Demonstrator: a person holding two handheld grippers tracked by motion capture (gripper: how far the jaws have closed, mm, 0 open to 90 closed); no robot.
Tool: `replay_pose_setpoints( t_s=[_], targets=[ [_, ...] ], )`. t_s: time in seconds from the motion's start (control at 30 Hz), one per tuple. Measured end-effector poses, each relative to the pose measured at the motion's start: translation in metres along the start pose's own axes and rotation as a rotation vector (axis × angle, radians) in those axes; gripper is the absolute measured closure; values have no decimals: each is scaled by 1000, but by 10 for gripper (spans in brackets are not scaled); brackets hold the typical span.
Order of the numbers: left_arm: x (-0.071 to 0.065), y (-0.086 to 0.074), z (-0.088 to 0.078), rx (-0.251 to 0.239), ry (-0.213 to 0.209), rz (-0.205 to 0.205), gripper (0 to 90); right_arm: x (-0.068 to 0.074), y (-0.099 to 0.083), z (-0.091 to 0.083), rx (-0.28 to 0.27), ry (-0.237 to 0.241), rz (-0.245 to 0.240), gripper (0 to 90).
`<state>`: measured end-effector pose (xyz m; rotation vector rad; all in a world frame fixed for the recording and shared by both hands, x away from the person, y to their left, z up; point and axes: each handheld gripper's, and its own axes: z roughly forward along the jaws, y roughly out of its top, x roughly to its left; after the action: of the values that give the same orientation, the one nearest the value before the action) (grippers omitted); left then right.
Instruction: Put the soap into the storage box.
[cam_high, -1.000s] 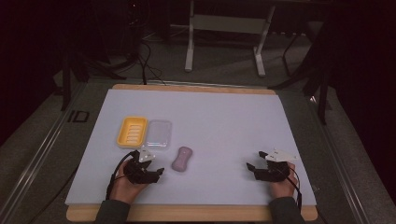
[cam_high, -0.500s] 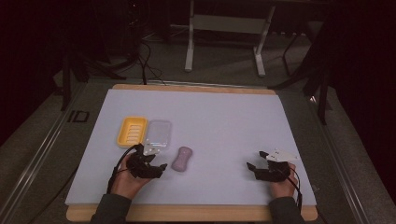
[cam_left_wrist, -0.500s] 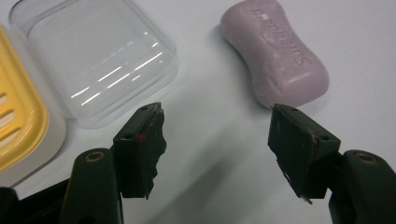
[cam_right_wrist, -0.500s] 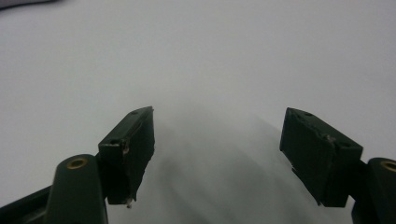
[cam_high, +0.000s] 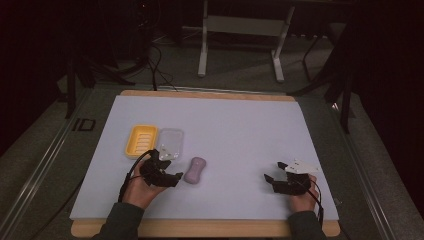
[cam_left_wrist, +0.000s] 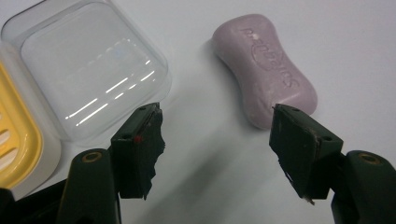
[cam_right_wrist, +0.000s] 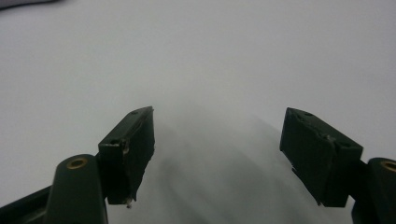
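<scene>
From the high view I read a pale sheet (cam_high: 235, 130) over a wooden table, with both hands low on my side. The left gripper (cam_high: 167, 172) sits just beside a lilac soap bar (cam_high: 195, 170), near a clear lid (cam_high: 170, 141) and a yellow soap dish (cam_high: 141, 140) lying side by side. The left gripper view gives me what the high view cannot: the left gripper's jaws stand wide apart and hold nothing; the soap bar (cam_left_wrist: 265, 69) lies on the sheet ahead of the right-hand jaw, embossed lettering on top, though I cannot read it. The clear lid (cam_left_wrist: 88, 70) lies ahead of the other jaw, the yellow dish (cam_left_wrist: 16, 140) touching its edge. The right gripper (cam_high: 275, 175) rests well apart from all this, near the sheet's lower right. Its own view shows the right gripper (cam_right_wrist: 217, 144) spread wide, empty, over bare sheet (cam_right_wrist: 233, 56).
</scene>
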<state>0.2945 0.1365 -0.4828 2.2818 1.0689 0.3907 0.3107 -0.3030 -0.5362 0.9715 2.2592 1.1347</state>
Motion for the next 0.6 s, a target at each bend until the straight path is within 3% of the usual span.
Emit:
replay_pose_setpoints(
  t_s=[0.27, 0.6],
  targets=[
    [-5, 12, -1, 7, -5, 22, 350, 0, 0, -1, -6, 0, 0, 258],
    [-10, 24, 8, 22, -13, 12, 351, 0, -1, -1, -13, 2, 4, 252]
  ],
)
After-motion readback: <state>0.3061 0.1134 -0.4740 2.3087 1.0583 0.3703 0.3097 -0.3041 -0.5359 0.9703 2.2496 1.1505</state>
